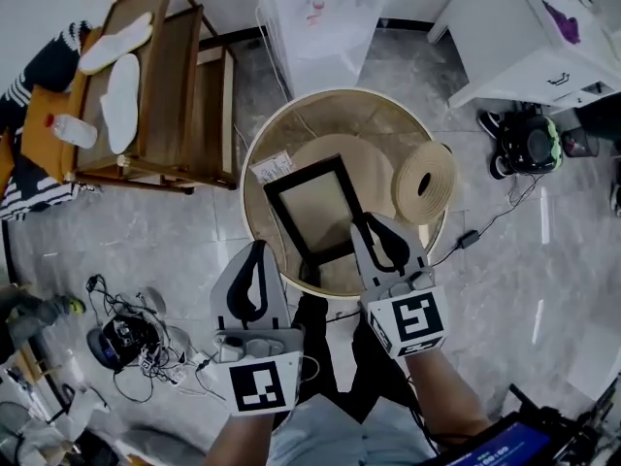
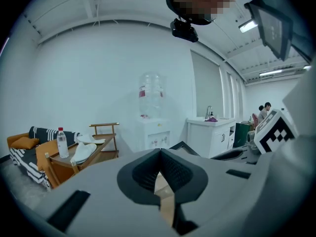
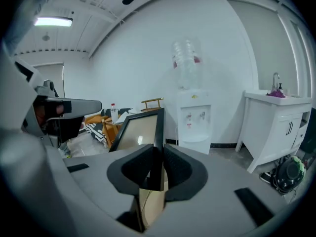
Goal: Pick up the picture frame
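Pale grey marbled floor tiles (image 1: 543, 241) are spreading across the room. A slatted wooden rack (image 1: 184, 85) is standing beside an orange sofa with a striped blanket (image 1: 39, 134). A white water dispenser (image 1: 320, 13) and a white sink cabinet (image 1: 524, 42) are lining the plain white wall (image 2: 74, 73). A ceiling strip light (image 3: 52, 21) is glowing. Black cables (image 1: 146, 348) are lying tangled on the floor.

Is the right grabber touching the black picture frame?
Touching. The right gripper view shows the right gripper with both jaws pressed against the black edge of the picture frame, no gap on either side.
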`<action>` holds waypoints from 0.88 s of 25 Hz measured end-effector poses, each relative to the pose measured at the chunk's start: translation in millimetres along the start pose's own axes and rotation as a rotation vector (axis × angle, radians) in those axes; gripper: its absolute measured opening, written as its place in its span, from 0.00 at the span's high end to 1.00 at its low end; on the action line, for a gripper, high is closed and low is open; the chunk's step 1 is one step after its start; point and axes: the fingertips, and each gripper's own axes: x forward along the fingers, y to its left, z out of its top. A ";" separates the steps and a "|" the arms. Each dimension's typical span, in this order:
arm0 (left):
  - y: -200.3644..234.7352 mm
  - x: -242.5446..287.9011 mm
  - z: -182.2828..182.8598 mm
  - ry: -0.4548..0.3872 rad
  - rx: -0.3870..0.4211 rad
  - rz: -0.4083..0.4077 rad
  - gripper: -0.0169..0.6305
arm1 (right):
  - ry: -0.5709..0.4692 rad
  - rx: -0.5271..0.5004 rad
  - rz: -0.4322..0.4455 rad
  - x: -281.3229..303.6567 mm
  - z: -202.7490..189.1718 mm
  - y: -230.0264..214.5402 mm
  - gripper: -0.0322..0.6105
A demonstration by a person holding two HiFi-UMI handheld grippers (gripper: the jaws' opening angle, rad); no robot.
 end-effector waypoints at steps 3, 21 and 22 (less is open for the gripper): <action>-16.3 -11.6 33.0 -0.059 0.013 0.012 0.95 | -0.060 -0.030 0.002 -29.3 33.6 -5.5 0.82; -127.1 -129.2 203.6 -0.346 0.068 0.057 0.95 | -0.426 -0.200 -0.019 -248.6 213.2 -4.0 0.82; -132.3 -133.7 212.4 -0.359 0.073 0.057 0.95 | -0.441 -0.208 -0.024 -258.4 219.9 -5.6 0.82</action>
